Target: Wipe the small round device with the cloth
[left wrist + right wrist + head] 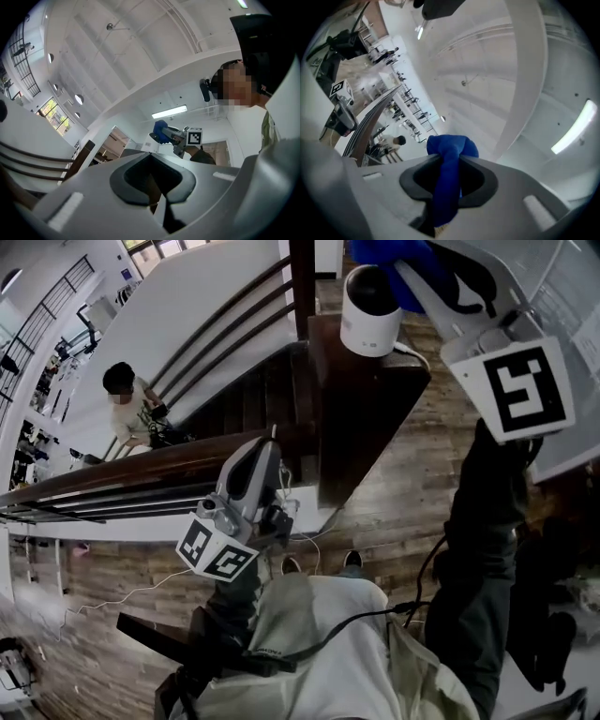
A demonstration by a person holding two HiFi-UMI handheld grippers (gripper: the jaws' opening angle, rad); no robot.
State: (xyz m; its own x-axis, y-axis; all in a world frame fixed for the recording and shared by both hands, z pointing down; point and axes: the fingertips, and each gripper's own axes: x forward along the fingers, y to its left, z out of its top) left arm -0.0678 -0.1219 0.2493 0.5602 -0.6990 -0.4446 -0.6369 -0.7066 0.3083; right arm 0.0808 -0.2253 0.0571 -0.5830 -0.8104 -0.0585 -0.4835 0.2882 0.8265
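Landmark: the dark wooden post (361,409) at the head of the stairs, with a flat cap.
Device: the small round device (368,307), white with a dark domed top, stands on the post's cap, toward its far edge.
Right tongs: the right tongs (449,183) are clamped firmly on the blue cloth (446,173), and a wad of it bulges out past the tips.
Cloth position: it hangs over the far side of the post, just beside the device's dome. From the head view I cannot tell whether it touches the dome.
Left tongs: the left tongs (158,190) are drawn together with nothing between them. They are held on the near side of the post, beside the handrail (141,474) and well apart from the device.
Step in hand: most likely bringing the cloth onto the dome to begin the wipe.
Doing it well: lead with the bulging wad, not the hard tips. Press lightly and downward toward the post's cap, not sideways. Sweep around the dome, then down the white wall.
Left tongs' part: the device looks light and unfixed, so steadying its base from the post's near side would probably help.
Risk: the cap is narrow and the stairwell lies below it. What seems to be a thin white lead leaves the device's base on the post's right side, and a snag there could drag the device off.
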